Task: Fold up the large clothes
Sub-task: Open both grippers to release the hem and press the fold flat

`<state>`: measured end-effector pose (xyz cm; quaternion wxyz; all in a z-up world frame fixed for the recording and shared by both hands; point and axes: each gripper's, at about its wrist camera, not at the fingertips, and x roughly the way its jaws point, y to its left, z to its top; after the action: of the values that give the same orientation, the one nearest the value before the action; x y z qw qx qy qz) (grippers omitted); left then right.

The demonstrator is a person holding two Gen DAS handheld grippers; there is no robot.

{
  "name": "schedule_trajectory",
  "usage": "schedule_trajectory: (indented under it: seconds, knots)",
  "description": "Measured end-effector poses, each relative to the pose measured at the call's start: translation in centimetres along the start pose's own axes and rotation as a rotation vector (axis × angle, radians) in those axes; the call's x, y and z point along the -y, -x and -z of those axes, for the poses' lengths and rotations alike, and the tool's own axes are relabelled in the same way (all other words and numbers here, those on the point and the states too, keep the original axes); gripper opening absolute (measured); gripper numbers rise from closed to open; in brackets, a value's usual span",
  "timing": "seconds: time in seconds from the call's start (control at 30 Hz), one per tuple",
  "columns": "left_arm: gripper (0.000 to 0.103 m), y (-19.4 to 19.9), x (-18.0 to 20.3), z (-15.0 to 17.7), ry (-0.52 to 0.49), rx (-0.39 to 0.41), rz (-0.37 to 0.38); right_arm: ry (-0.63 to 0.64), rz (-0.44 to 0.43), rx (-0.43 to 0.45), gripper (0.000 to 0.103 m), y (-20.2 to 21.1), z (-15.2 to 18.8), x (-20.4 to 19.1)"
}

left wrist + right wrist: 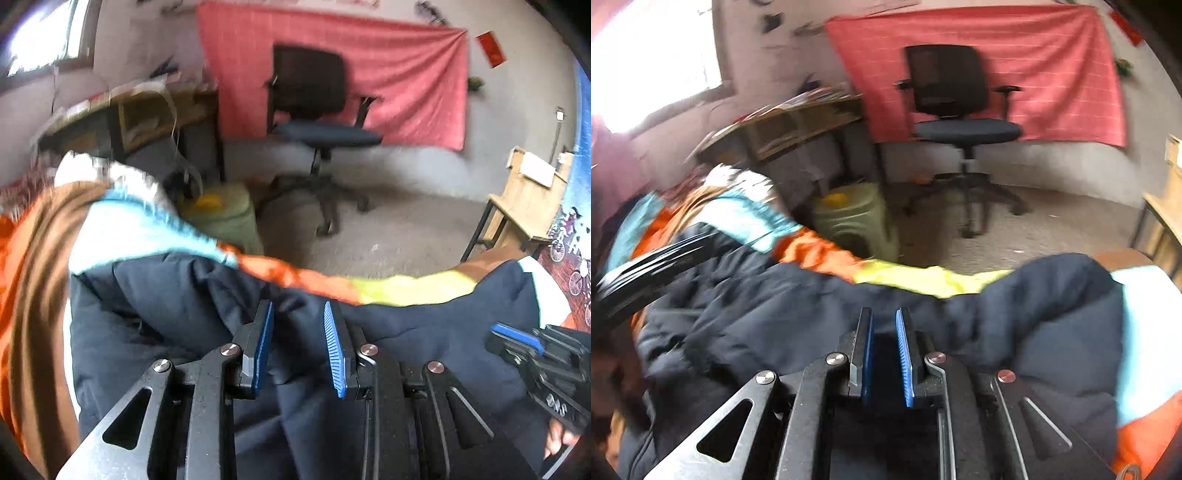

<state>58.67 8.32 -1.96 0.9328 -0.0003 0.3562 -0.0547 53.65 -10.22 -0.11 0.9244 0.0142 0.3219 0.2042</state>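
Note:
A puffy navy jacket (166,295) (775,306) lies crumpled on a cover striped in orange, light blue, yellow and brown (140,229) (905,277). My left gripper (298,310) sits low on the jacket, with a thick fold of navy cloth filling the gap between its blue pads. My right gripper (884,314) has its pads close together with a thin dark strip of the jacket between them. A bulging part of the jacket (1052,295) rises just to its right. The right gripper (517,332) also shows at the left wrist view's right edge, and the left gripper (646,269) is a black blur on the right wrist view's left.
Past the cover's far edge is grey floor with a black office chair (314,110) (960,110) and a green plastic stool (225,218) (857,218). A cluttered desk (129,110) stands at the left and a wooden table (524,206) at the right. A red cloth (406,74) hangs on the wall.

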Motion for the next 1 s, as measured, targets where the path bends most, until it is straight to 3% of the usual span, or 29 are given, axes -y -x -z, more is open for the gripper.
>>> schedule_trajectory:
  seconds: [0.1,0.2,0.43,0.53,0.6,0.73,0.83,1.0]
  knots:
    - [0.023,-1.2,-0.9,1.0,0.023,-0.035,0.040,0.065,-0.010,-0.039,0.014,-0.9,0.7,-1.4]
    - [0.023,-2.5,-2.3,1.5,0.090,-0.063,0.095,0.045,-0.025,-0.066,0.014,-2.3,1.7,-1.3]
    - [0.022,-1.2,-3.1,1.4,0.108,-0.006,0.118,0.080,0.032,-0.036,0.014,-3.3,2.8,-2.2]
    - [0.023,2.0,-2.2,1.4,0.070,0.050,0.232,0.033,-0.010,-0.023,0.014,-2.2,2.6,-1.0]
    - [0.023,3.7,-0.6,2.0,-0.004,0.059,0.308,0.003,-0.020,-0.014,0.022,-0.9,2.3,-0.1]
    - [0.023,4.9,2.6,3.7,-0.108,-0.012,0.415,0.005,-0.003,-0.019,0.022,1.2,2.4,1.0]
    - [0.023,4.0,3.9,4.9,-0.173,-0.086,0.394,0.015,0.018,-0.039,0.023,1.8,2.9,1.7]
    - [0.023,2.1,4.0,5.2,-0.159,-0.149,0.390,0.028,0.023,-0.107,0.023,0.6,4.0,2.3]
